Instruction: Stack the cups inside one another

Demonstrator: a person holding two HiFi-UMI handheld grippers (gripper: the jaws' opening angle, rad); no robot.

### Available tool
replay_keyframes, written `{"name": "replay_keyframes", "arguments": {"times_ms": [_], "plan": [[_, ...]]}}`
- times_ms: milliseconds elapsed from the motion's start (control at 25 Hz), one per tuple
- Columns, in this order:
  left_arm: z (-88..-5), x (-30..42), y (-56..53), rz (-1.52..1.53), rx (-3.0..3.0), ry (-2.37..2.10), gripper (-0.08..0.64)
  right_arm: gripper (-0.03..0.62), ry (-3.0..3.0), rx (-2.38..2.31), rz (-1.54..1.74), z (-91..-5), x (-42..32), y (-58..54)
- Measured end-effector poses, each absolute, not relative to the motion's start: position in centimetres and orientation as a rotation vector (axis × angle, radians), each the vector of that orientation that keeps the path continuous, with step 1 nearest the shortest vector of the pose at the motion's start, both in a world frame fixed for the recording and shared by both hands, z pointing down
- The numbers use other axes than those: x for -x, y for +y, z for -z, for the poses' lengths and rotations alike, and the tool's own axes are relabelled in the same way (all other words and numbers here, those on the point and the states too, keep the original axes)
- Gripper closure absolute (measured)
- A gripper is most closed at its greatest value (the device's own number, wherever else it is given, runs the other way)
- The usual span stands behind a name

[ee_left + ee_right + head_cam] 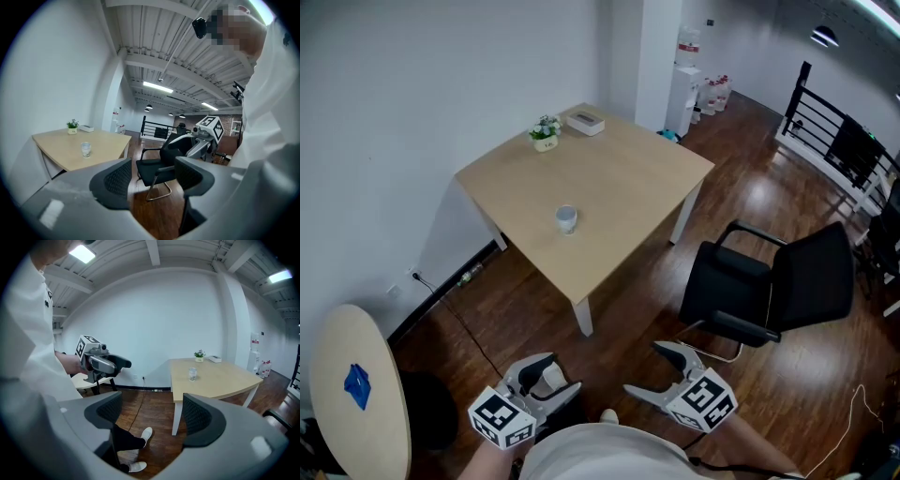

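The cup stands near the middle of the pale counter, with a potted plant at its far corner. The left gripper and right gripper hang near the person's body, well apart from the counter. Their fingers are released and hold nothing.

The desk lay open all round the cup. A plant and a box occupied its far corner. A black chair stood nearby.
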State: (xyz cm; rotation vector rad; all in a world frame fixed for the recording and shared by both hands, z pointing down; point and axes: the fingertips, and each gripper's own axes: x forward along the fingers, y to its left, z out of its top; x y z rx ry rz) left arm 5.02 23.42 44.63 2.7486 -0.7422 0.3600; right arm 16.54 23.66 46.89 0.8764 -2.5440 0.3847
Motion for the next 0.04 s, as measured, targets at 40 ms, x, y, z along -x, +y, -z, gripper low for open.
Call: {"name": "replay_keyframes", "arguments": {"times_ms": [40], "plan": [[-44.68, -5.06, 23.76, -0.359, -2.751, -0.739, 0.272, 0.195, -2.544, -0.881, -0.388, -46.95, -16.53, 24.08]]}}
